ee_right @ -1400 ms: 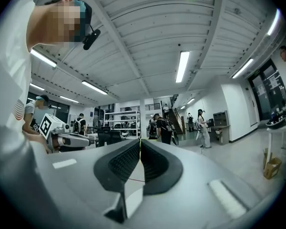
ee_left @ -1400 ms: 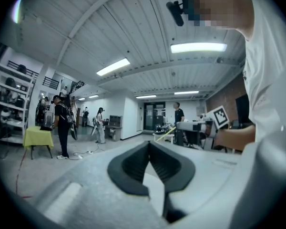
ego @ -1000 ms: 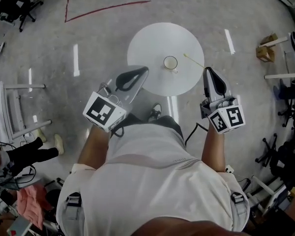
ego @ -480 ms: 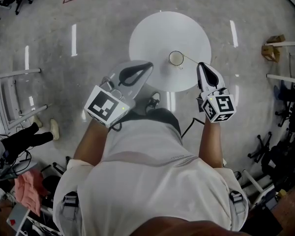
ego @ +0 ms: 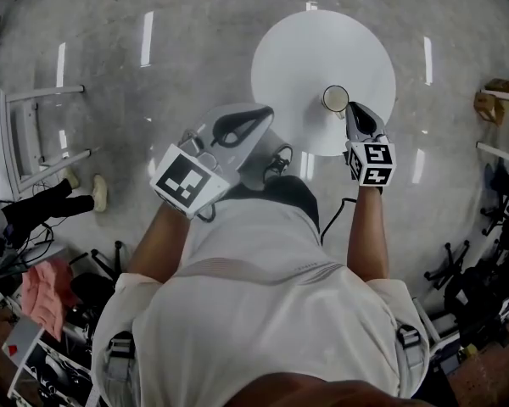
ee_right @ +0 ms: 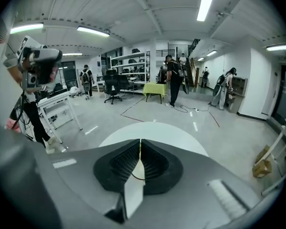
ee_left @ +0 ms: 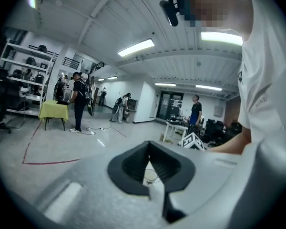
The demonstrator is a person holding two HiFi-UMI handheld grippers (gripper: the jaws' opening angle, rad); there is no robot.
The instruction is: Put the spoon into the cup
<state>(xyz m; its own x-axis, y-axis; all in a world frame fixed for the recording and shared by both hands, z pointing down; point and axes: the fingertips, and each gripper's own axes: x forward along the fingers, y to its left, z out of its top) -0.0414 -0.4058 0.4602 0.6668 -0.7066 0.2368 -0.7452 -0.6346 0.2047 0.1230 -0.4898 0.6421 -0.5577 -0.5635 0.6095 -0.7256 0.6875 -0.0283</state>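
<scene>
Starting at the left of the head view, the left gripper (ego: pixel 261 114) hangs off the white round table's (ego: pixel 305 53) lower-left edge. In its own view, the left gripper (ee_left: pixel 148 156) has its jaws meeting at the tips with nothing between them. The small window behind the tips shows only part of a round rim, too small to name with certainty.

Right of centre, the cup (ego: pixel 336 98) stands upright on the table near its lower-right edge.

Just beside the cup, at its lower right, is the right gripper (ego: pixel 354 108), whose body covers the tabletop below it. Seen in its own view, the right gripper (ee_right: pixel 140 146) is closed tip to tip over the table (ee_right: pixel 157 130). A thin pale sliver runs down the seam, and whether that is the spoon or the table showing through cannot be told. No view shows the spoon plainly.
</scene>
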